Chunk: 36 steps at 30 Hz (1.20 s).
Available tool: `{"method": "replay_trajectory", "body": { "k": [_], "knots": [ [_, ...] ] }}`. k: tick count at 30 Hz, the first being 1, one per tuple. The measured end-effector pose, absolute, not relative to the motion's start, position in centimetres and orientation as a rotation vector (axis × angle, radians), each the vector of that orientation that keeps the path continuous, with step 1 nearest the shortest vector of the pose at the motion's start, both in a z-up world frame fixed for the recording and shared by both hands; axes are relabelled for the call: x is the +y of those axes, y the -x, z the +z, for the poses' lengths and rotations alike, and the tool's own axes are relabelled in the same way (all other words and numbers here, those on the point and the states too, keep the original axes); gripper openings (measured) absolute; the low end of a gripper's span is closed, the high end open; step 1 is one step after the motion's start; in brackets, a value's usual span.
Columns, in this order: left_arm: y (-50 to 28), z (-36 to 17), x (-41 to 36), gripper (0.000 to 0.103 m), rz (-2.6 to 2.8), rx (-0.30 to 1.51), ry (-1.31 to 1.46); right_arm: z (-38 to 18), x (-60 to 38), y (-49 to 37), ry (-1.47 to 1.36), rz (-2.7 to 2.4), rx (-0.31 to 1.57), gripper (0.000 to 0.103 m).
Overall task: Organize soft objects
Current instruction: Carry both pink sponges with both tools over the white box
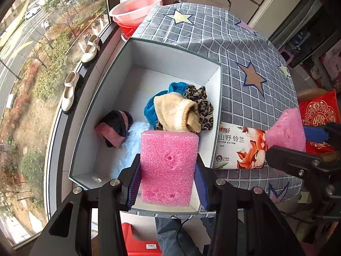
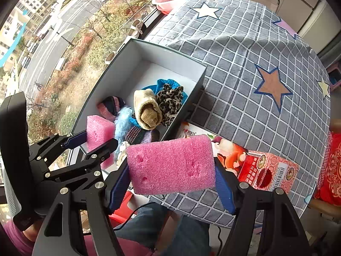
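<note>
My left gripper (image 1: pixel 168 179) is shut on a pink foam sponge (image 1: pixel 168 166), held upright above the near end of the white box (image 1: pixel 106 98). My right gripper (image 2: pixel 172 181) is shut on a second pink sponge (image 2: pixel 170 164), held lengthwise over the table's near edge, right of the box. In the right wrist view the left gripper (image 2: pixel 93 138) shows with its sponge (image 2: pixel 97 130) over the box. Inside the box lie a beige sock (image 1: pixel 177 113), a leopard-print scrunchie (image 1: pixel 202 104), blue cloth (image 1: pixel 178 86), a light blue fluffy piece (image 1: pixel 132 147) and a black and pink band (image 1: pixel 115 128).
The box sits at the left edge of a grey checked tablecloth with stars (image 1: pixel 234 49). A flowered tissue pack (image 1: pixel 240 149) and a red packet (image 2: pixel 268 168) lie right of the box. A pink basin (image 1: pixel 136 8), shoes (image 1: pixel 70 91) on the window sill and a person's legs (image 2: pixel 153 226) are near.
</note>
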<state>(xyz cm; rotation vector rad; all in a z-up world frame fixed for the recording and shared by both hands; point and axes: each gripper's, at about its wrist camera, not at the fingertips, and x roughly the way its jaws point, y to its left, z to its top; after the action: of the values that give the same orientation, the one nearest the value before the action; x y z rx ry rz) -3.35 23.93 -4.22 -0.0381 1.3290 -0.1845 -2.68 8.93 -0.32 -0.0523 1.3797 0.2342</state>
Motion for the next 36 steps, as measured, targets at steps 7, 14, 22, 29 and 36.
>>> {"method": "replay_trajectory", "body": {
  "k": [7, 14, 22, 29, 36],
  "knots": [
    [3.5, -5.0, 25.6, 0.049, -0.127, 1.347, 0.064, -0.8, 10.7, 1.9, 0.09, 0.277, 1.386, 0.073],
    [3.6, -5.5, 26.6, 0.049, -0.099, 1.356, 0.082, -1.0, 12.1, 1.1, 0.116, 0.308, 1.388, 0.073],
    [2.9, -5.8, 26.8, 0.049, -0.082, 1.364, 0.079, -1.2, 12.6, -0.2, 0.12, 0.319, 1.39, 0.073],
    [2.1, -5.9, 26.8, 0.049, -0.077, 1.365, 0.069, -1.2, 13.0, -1.3, 0.109, 0.32, 1.388, 0.073],
    [0.9, -6.4, 26.6, 0.049, -0.072, 1.372, 0.056, -1.3, 13.1, -2.4, 0.108, 0.315, 1.381, 0.073]
  ]
}}
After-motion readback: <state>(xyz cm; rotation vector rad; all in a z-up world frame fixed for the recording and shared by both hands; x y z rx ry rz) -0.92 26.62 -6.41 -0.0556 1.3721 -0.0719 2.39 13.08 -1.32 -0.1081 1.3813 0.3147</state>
